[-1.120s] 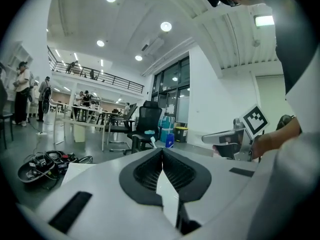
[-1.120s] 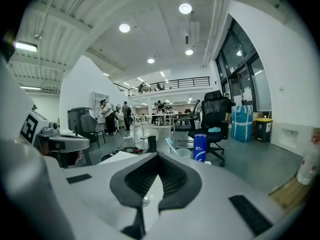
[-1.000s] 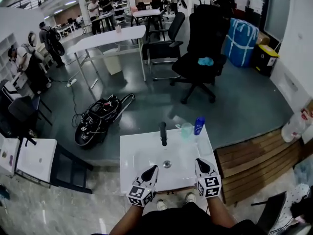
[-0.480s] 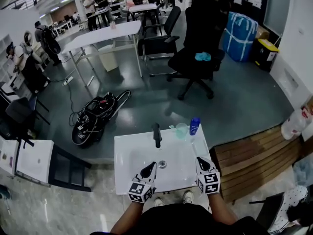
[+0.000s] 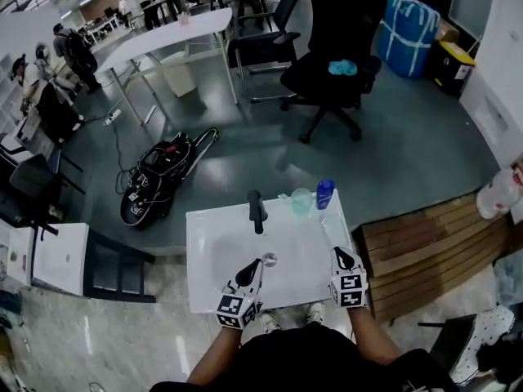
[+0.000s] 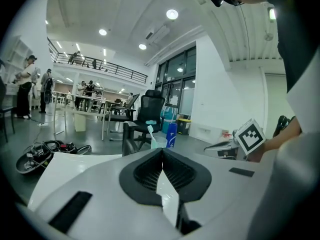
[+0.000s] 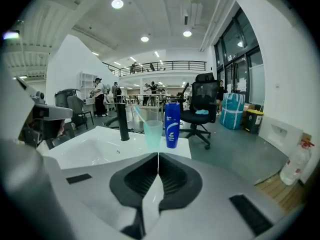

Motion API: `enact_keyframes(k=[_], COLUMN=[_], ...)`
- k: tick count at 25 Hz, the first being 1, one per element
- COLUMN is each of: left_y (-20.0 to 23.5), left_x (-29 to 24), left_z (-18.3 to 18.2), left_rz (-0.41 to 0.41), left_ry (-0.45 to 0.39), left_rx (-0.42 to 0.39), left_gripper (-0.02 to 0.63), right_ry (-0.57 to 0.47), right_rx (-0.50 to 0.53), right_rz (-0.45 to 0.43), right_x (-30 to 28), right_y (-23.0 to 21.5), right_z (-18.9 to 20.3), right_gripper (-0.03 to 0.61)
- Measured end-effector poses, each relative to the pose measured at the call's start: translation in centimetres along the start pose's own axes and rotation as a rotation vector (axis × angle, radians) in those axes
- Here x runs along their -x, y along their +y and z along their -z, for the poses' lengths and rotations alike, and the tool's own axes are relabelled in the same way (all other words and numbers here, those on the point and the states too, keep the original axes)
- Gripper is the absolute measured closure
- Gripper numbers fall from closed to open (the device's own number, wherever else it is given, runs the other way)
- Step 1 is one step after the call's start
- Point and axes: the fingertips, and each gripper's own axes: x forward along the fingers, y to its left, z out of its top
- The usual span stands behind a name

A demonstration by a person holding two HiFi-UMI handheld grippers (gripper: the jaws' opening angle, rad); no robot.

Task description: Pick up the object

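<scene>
At the far right corner of the white counter (image 5: pixel 204 247), well beyond the left gripper (image 5: pixel 254 266) and right gripper (image 5: pixel 339 254), both seen shut and empty, a blue bottle (image 5: pixel 324 194) is stood just beside a translucent cup (image 5: pixel 301 201), either judged light, slick, best taken mid-body.

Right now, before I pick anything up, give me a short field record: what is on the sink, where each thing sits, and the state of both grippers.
surface: white sink, drain in the basin
faucet: black, upright, middle of the back rim
cup: pale green, translucent, back right corner, toothbrush standing in it
bottle: blue, upright, just right of the cup
left gripper: jaws together, empty, over the basin beside the drain
right gripper: jaws together, empty, at the sink's right side, facing cup and bottle
</scene>
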Motion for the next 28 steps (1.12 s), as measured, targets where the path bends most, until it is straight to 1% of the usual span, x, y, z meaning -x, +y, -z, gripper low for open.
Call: enact_keyframes(k=[3,4,7,11,14,19,21,28], left_y=[-0.1,-0.2,-0.5,-0.9,-0.9,-0.9,-0.7,-0.4], left_x=[-0.6,-0.8,-1.2,-1.7,-2.0,-2.2,-2.2,-2.1], left_z=[0.5,0.7,1.1,1.6,1.7,1.9,2.0,2.2], left_rz=[-0.002,-0.003,-0.004,-0.001,-0.004,-0.017,-0.024,-0.044], left_ry=[0.015,0.020,0.032,0.045,0.053,0.059,0.063,0.065], left_rx=[0.002,0.003,0.006,0.009,0.011,0.016,0.016,0.025], left_gripper=[0.594,0.594,0.594,0.594,0.594,0.594,0.594,0.593], right_ry=[0.035,0.049,0.084,0.116,0.143,0.195,0.213,0.258], right_rx=[-0.007,-0.012,-0.023,-0.039,-0.057,-0.080,-0.084,-0.065], right_rz=[-0.008,-0.012,-0.017,-0.012,-0.013,-0.015,-0.027,-0.059], right_x=[-0.9,-1.2,-1.9,-2.8,-3.9,-5.6,-6.2,-7.9], right_y=[-0.4,-0.6,-1.0,-1.8,-2.4,-3.5,-3.6,-3.3], right_z=[1.4,1.9,2.9,4.2,5.3,7.0,7.5,8.4], right_gripper=[0.557,0.540,0.448,0.290,0.245,0.196,0.187,0.183])
